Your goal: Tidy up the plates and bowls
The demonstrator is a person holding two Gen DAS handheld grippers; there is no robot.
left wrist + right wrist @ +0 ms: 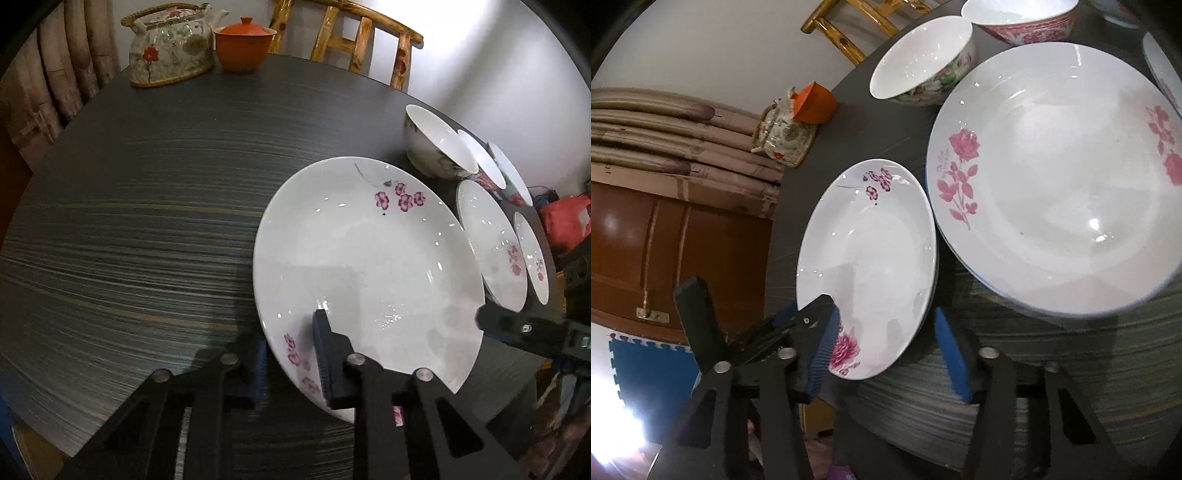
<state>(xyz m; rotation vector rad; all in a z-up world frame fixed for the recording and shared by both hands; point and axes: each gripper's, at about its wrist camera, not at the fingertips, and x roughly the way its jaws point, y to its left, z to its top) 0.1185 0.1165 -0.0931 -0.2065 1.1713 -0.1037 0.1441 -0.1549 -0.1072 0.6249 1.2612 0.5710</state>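
A white plate with purple blossoms (pixel 369 258) is tilted above the dark table, its near rim between the pads of my left gripper (pixel 291 358), which is shut on it. The same plate shows in the right wrist view (pixel 871 258). My right gripper (pixel 886 350) is open around the plate's near rim, one pad over it, the other outside. A larger rose plate (pixel 1060 177) lies to its right. A floral bowl (pixel 436 144) and a pink-patterned bowl (pixel 1027 18) stand behind.
More white plates (pixel 491 243) lie along the table's right edge. A floral teapot (pixel 170 48) and an orange lidded cup (pixel 243 44) stand at the far side, before a wooden chair (pixel 354 33). The dark table (pixel 147 221) stretches to the left.
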